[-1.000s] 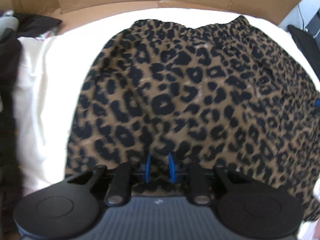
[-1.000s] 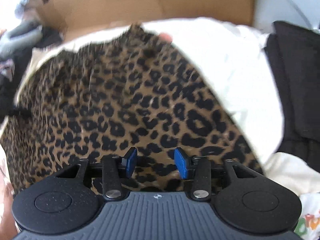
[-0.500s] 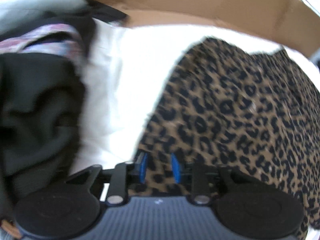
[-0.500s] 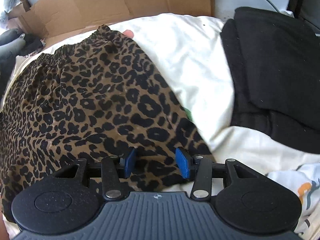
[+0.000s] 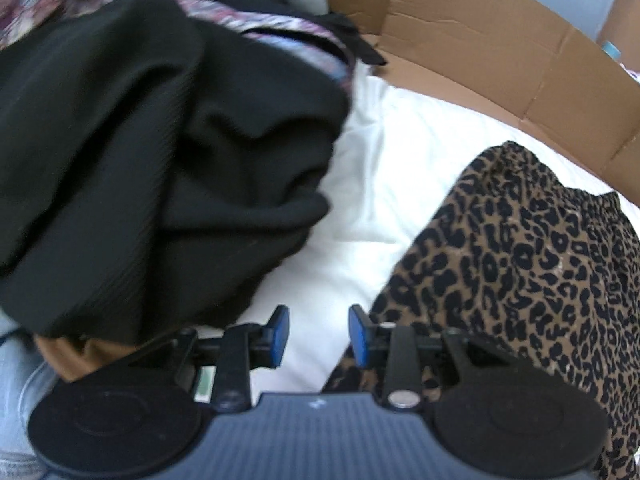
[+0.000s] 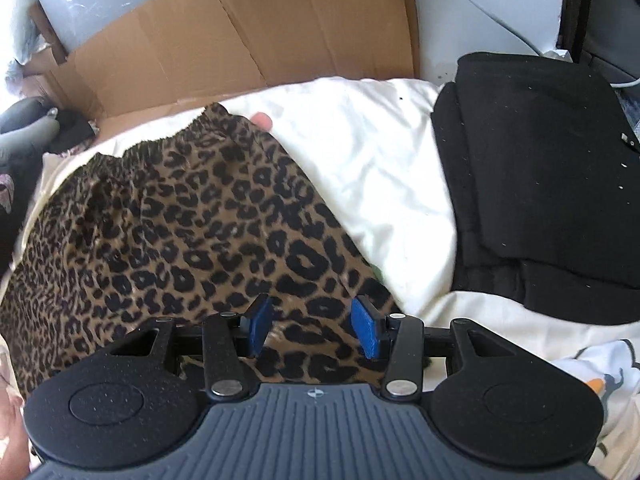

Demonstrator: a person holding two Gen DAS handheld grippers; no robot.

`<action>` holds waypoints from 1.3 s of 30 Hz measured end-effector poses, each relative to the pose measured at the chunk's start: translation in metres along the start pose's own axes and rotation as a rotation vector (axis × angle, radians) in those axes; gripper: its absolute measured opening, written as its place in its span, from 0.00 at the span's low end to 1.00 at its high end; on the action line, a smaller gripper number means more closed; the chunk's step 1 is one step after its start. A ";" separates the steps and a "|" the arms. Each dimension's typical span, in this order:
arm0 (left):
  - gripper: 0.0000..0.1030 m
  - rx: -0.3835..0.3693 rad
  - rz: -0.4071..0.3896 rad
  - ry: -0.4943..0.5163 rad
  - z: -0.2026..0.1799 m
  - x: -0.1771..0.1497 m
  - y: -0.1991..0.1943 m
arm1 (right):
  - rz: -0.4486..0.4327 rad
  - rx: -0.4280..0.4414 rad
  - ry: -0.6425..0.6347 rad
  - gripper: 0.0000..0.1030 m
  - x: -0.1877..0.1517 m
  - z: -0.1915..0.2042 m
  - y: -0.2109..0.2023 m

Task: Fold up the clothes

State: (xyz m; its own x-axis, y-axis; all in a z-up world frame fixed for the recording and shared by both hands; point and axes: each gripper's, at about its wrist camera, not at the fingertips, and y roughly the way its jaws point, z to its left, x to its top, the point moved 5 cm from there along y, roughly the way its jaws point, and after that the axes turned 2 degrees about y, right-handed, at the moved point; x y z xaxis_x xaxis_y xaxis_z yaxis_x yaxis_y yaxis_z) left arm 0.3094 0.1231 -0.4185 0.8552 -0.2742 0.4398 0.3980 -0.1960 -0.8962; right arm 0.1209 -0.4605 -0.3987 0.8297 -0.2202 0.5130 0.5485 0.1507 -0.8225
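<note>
A leopard-print skirt (image 6: pixel 188 232) lies spread flat on a white sheet (image 6: pixel 372 160), elastic waistband at the far side. In the left wrist view the leopard-print skirt (image 5: pixel 520 264) fills the right side. My left gripper (image 5: pixel 319 335) is open over the white sheet (image 5: pixel 384 200), just left of the skirt's near left edge, nothing between its blue pads. My right gripper (image 6: pixel 312 330) is open above the skirt's near right part; I cannot tell whether it touches the cloth.
A heap of black clothes (image 5: pixel 152 152) with a floral garment (image 5: pixel 280 28) lies left of the skirt. A folded black stack (image 6: pixel 540 176) sits at the right. Cardboard (image 6: pixel 248 40) stands behind the sheet. A printed cloth (image 6: pixel 600 384) lies at near right.
My left gripper let go of the skirt's hem, opened and swung left, off the skirt's edge, toward the black heap. My right gripper moved right along the hem and opened wider.
</note>
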 end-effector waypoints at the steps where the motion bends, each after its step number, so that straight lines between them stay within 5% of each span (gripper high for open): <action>1: 0.34 -0.001 0.003 -0.005 0.003 -0.003 0.000 | 0.001 0.001 0.003 0.49 0.000 0.002 0.001; 8: 0.34 -0.069 0.035 -0.050 0.012 -0.024 0.004 | 0.024 -0.105 0.024 0.50 -0.008 -0.005 0.009; 16: 0.36 -0.078 0.108 0.007 0.010 -0.049 0.014 | 0.033 -0.199 0.106 0.49 -0.022 -0.039 0.005; 31: 0.40 -0.091 0.103 -0.009 0.017 -0.057 0.012 | -0.010 -0.179 0.007 0.50 -0.016 -0.013 -0.001; 39: 0.49 -0.029 0.092 0.141 -0.002 -0.064 0.022 | -0.003 -0.142 0.039 0.49 -0.016 -0.004 0.003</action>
State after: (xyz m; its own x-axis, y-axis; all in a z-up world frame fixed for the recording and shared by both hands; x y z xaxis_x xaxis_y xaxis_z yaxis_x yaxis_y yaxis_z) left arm 0.2626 0.1346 -0.4659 0.8316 -0.4215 0.3617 0.3090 -0.1902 -0.9319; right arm 0.1091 -0.4608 -0.4099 0.8217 -0.2581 0.5082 0.5289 0.0130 -0.8486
